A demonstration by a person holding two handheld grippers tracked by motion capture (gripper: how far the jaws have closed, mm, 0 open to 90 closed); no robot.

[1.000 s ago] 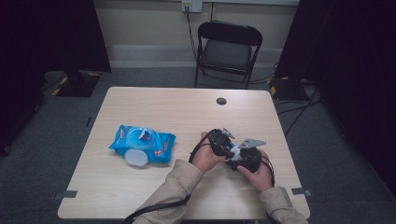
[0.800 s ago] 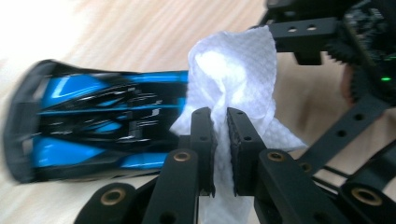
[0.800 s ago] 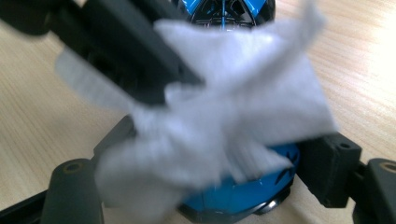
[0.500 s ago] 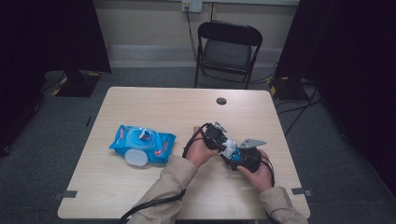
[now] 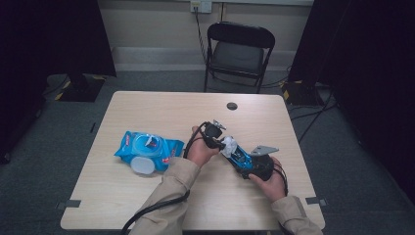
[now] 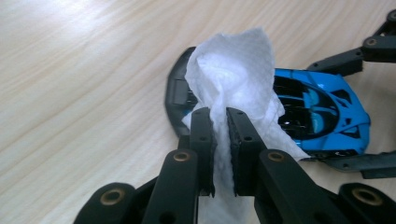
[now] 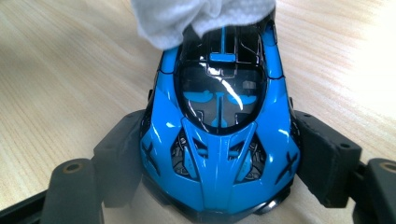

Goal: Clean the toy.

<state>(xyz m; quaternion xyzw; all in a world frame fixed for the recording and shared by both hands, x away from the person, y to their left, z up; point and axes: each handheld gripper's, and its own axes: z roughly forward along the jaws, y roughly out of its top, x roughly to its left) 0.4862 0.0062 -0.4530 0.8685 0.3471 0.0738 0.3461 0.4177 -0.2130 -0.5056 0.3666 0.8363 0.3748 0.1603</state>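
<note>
Right gripper [image 7: 217, 163] fingers [image 7: 327, 161] clamp sides of glossy blue-and-black toy sports car [image 7: 219, 154] on pale wood-grain counter [image 7: 60, 70]. Crumpled white paper wipe [image 7: 196, 14] rests on car's far end.

A light wooden table [image 5: 147, 205] stands on grey carpet [image 5: 58, 127]. Behind the table stands a black folding chair [image 5: 238, 51], against a pale wall with a socket [image 5: 200, 6]. Dark curtains [image 5: 54, 34] flank the table.
</note>
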